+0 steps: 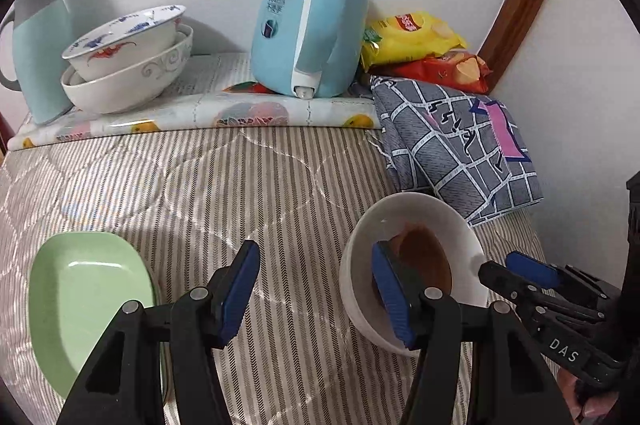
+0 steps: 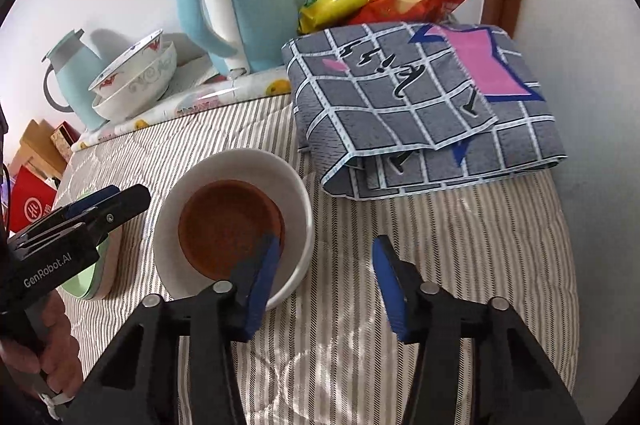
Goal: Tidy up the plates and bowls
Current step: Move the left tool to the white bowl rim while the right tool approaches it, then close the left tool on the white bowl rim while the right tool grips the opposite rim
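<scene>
Both grippers hovering wide-jawed over the striped bedding.

The left gripper (image 1: 316, 289) is gaping, holding nothing, the white bowl (image 1: 412, 225) at its 2 o'clock and green plate (image 1: 80, 289) at 9; the right gripper (image 2: 324, 281) is spreading beside the bowl, possibly touching its rim.

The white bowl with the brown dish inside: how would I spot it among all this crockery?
Start at the striped quilted cover and find the folded grey checked cloth; the round white bowl sits just beside its near corner. Unlike the patterned stacked bowls further back, it is plain and holds a round brown dish.
</scene>
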Demonstrator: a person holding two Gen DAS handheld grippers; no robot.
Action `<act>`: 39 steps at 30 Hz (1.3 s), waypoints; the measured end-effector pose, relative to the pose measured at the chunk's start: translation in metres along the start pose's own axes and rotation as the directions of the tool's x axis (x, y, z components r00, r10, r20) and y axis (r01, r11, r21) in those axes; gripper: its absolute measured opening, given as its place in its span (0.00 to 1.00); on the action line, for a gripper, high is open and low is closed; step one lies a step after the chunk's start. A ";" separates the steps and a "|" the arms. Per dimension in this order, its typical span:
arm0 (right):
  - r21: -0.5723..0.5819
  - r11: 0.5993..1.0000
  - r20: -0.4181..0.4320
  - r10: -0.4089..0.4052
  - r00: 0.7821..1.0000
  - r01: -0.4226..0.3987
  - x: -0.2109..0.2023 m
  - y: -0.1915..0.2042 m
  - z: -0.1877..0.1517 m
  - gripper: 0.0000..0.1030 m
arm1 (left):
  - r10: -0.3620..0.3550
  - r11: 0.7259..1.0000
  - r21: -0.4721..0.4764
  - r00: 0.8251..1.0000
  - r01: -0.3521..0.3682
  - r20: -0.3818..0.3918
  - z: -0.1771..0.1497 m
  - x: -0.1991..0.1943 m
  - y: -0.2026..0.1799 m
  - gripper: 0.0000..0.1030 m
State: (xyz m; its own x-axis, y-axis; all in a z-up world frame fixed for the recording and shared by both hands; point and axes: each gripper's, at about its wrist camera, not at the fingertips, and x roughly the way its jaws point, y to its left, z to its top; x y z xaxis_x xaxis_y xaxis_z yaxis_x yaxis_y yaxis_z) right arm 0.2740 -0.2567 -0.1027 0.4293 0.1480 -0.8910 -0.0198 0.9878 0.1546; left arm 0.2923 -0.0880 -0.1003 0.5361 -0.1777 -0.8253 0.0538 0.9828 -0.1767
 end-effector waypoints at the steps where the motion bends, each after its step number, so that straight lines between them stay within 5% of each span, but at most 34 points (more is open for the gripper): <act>1: -0.002 1.000 -0.005 -0.001 1.000 0.001 0.002 0.001 0.001 0.44 | -0.003 1.000 -0.001 1.000 0.003 -0.007 0.000 0.002 0.000 0.54; 24: -0.034 0.998 -0.070 -0.062 0.996 0.060 0.032 0.010 0.008 0.34 | -0.030 0.999 0.025 0.992 0.033 -0.126 -0.004 0.040 -0.008 0.25; 39: -0.032 0.997 -0.107 -0.076 0.991 0.073 0.036 0.008 0.015 0.33 | -0.046 0.998 0.027 0.985 0.051 -0.165 -0.006 0.050 -0.013 0.25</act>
State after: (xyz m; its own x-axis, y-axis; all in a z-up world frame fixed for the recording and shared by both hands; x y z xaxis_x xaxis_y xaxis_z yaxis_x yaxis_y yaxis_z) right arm 0.3033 -0.2437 -0.1272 0.3308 0.0770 -0.9406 -0.0172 0.9970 0.0756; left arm 0.3137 -0.1098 -0.1425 0.3866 -0.2281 -0.8936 0.1037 0.9735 -0.2037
